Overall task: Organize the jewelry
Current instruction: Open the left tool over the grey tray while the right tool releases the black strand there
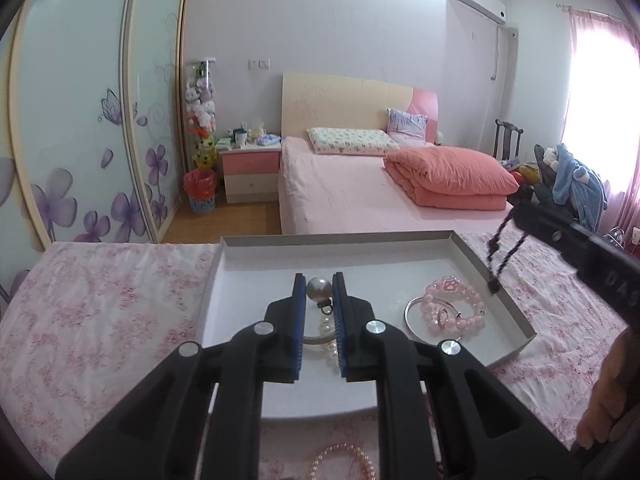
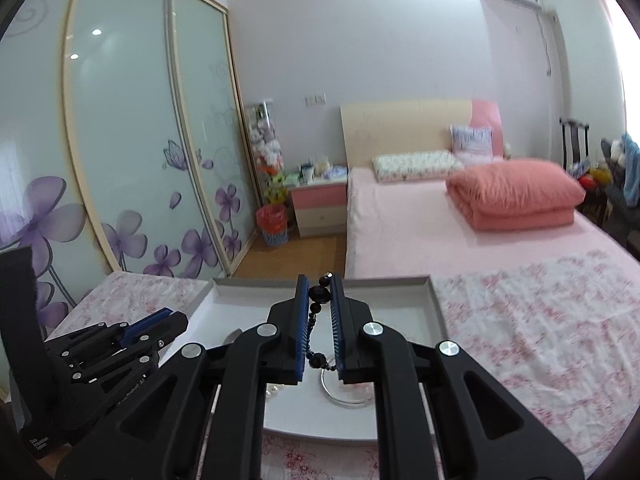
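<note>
A shallow grey-white box (image 1: 460, 246) lies on the floral cloth; it also shows in the right wrist view (image 2: 400, 280). My left gripper (image 1: 319, 282) is shut on a large pearl pendant (image 1: 318, 289) over the box, with small pearls (image 1: 328, 326) trailing below. In the box lie a pink bead bracelet (image 1: 454, 306), a silver bangle (image 1: 412, 320) and a small ring (image 1: 442, 314). My right gripper (image 2: 319, 284) is shut on a black bead necklace (image 2: 318, 300), which hangs over the box's right edge (image 1: 498, 252). The right gripper's body shows in the left wrist view (image 1: 580, 248).
A pale pink bead strand (image 1: 340, 460) lies on the cloth near me. The floral cloth (image 1: 100, 300) covers the surface around the box. A bed with a folded salmon quilt (image 1: 452, 178) stands behind, and a wardrobe (image 1: 80, 120) stands at the left.
</note>
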